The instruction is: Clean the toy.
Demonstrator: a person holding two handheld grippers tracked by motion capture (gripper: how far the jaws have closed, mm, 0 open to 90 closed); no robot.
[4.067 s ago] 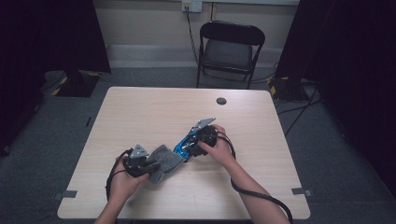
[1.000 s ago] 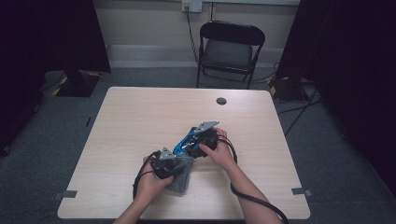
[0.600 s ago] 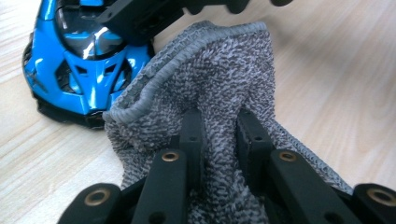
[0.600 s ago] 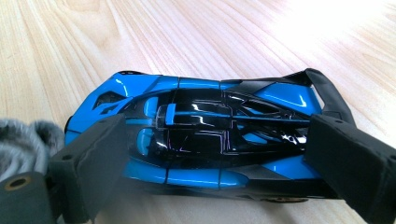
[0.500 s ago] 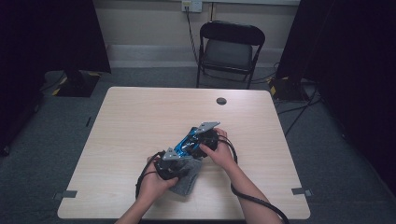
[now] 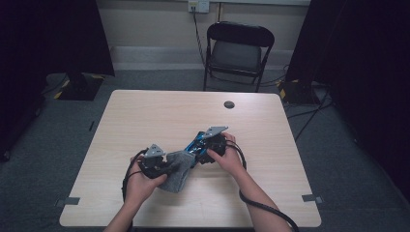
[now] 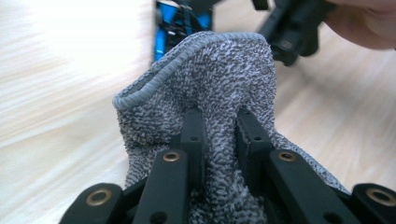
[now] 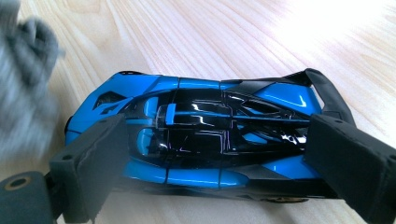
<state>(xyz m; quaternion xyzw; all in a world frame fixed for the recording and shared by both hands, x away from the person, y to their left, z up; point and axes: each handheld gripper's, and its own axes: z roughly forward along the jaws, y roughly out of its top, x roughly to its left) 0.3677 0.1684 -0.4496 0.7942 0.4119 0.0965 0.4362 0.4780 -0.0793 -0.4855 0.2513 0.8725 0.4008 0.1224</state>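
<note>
A: What has the left claw [image 7: 219, 140] got?

B: A grey cloth [image 7: 210, 79]. Its two black jaws are pinched tight on a fold of it, and the cloth stands up in a bunch above them, with a stitched hem along the top edge.

A: And from above?

B: In the high view the left claw [image 6: 167, 166] sits near the front of the tabletop [image 6: 145, 116], with the cloth [image 6: 178, 169] draped from it onto the wood and reaching toward the toy car [image 6: 196, 143].

A: Who holds the car?

B: The right claw [image 8: 210, 158]. It is clenched across the blue and black toy car [image 8: 201, 135], one pad against each end of the body. The car lies on the tabletop, roof facing that camera.

A: How close are cloth and car?

B: Just beside each other. In the right gripper view the cloth [image 8: 23, 79] is a grey blur at the car's left end; I cannot tell whether they touch.

A: Anything else about?

B: A small dark disc [image 6: 229, 104] lies farther back on the tabletop, and a folding chair [image 6: 237, 50] stands behind it.
</note>
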